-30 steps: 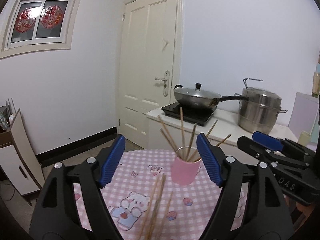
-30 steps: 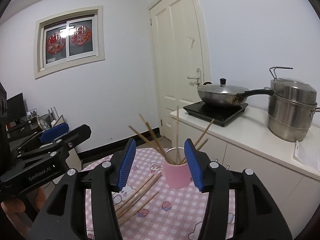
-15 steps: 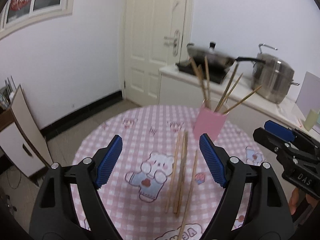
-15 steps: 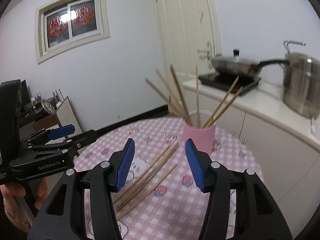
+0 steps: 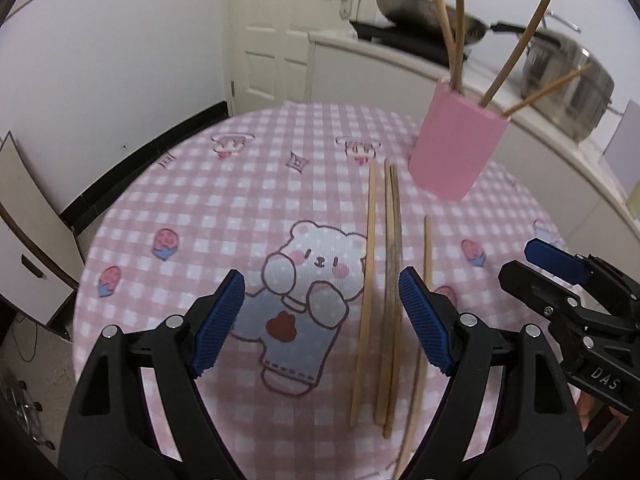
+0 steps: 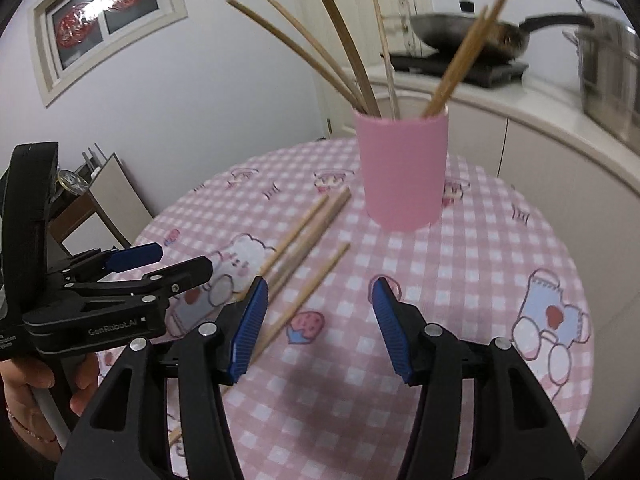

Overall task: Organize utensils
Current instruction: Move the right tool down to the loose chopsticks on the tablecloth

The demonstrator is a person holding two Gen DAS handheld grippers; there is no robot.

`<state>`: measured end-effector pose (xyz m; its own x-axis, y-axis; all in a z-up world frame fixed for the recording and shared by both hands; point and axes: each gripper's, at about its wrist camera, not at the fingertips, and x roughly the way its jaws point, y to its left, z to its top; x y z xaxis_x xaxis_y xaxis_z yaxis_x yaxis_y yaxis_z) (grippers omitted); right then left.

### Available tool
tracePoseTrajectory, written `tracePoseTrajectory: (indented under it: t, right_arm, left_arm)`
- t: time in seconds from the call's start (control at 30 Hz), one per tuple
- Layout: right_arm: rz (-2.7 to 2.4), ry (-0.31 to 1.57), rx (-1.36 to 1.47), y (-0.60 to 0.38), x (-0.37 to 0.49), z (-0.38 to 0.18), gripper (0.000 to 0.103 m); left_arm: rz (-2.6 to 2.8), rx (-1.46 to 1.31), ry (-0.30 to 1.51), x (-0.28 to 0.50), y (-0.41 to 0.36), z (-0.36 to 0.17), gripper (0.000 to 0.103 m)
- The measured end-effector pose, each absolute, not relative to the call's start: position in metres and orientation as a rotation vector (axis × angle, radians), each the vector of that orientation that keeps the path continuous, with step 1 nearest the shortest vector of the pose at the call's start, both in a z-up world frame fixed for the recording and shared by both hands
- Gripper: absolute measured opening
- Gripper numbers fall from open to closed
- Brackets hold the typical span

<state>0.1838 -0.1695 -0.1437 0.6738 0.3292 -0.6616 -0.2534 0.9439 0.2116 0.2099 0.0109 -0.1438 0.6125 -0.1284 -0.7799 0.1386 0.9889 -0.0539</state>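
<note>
Nearest, the left gripper (image 5: 322,322) is seen with jaws apart and nothing between them; the right gripper (image 6: 318,330) likewise stands empty, jaws parted. Four loose chopsticks (image 5: 390,288) lie flat on the checked tablecloth (image 5: 208,216), just beyond, unsorted. Farther off, at about one o'clock, the pink cup (image 5: 456,144) already holds several chopsticks. The task is judged partly done.

A wok (image 6: 468,34) sits on a black cooktop (image 6: 460,68); a steel steamer pot (image 6: 608,76) stands beside it.
</note>
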Motion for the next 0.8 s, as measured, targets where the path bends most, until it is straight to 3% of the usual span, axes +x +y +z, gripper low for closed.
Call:
tracePoseTrajectory:
  t: [0.27, 0.4, 0.63, 0.73, 0.77, 0.8]
  right_arm:
    - [0.319, 0.802, 0.133, -0.179, 0.202, -0.159, 0.052]
    - [0.307, 0.81, 0.139, -0.184, 0.208, -0.162, 0.052]
    - [0.301, 0.827, 0.161, -0.186, 0.218, -0.168, 0.052]
    - [0.299, 0.832, 0.16, -0.184, 0.223, -0.168, 0.052]
    - [0.297, 0.835, 0.158, -0.183, 0.224, -0.168, 0.052]
    - [0.297, 0.84, 0.156, -0.182, 0.226, -0.169, 0.052]
  left_arm:
    - [-0.137, 0.103, 0.936, 0.247, -0.007, -0.167, 0.078]
    - [-0.153, 0.138, 0.964, 0.262, -0.015, -0.178, 0.066]
    - [-0.178, 0.202, 0.974, 0.284, -0.031, -0.186, 0.061]
    - [-0.205, 0.167, 0.994, 0.293, -0.032, -0.185, 0.044]
    - [-0.211, 0.165, 0.997, 0.296, -0.032, -0.184, 0.033]
    - [-0.212, 0.166, 1.0, 0.297, -0.033, -0.184, 0.03]
